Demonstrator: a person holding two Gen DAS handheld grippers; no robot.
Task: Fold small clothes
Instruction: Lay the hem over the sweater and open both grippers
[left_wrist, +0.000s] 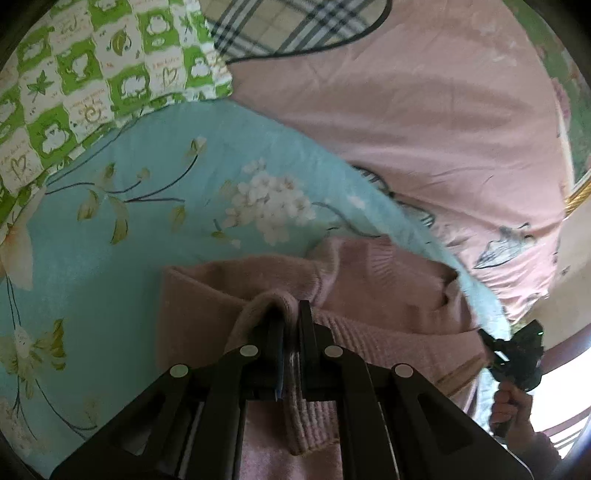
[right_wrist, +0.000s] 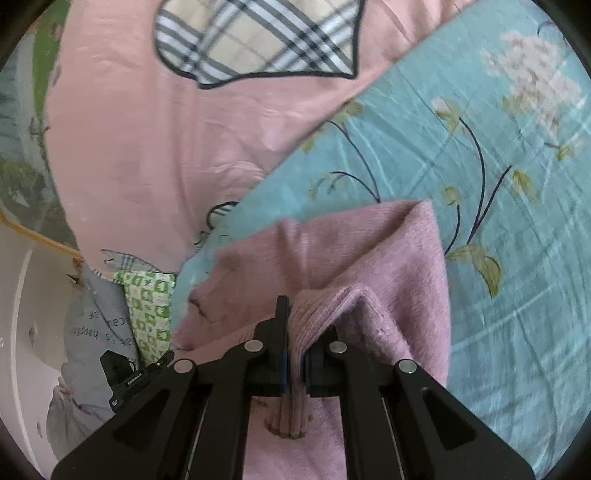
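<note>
Both grippers pinch a pink knit sweater (left_wrist: 369, 295) over a bed: nearest the left wrist camera, the left gripper (left_wrist: 290, 317) is clamped on a ribbed fold of the garment, its jaws drawn tight around the cloth. In the right wrist view, the right gripper (right_wrist: 293, 314) likewise bites a ribbed edge of the sweater (right_wrist: 369, 251), which lies bunched on a turquoise floral quilt (right_wrist: 498, 221). At the right edge of the left view, the person's hand (left_wrist: 508, 406) holds the other tool. Beyond the quilt (left_wrist: 147, 221) spreads a pink bedsheet (left_wrist: 424, 110) with a plaid heart patch (left_wrist: 295, 26); a green-and-white checked quilt (left_wrist: 92, 66) lies far left.
</note>
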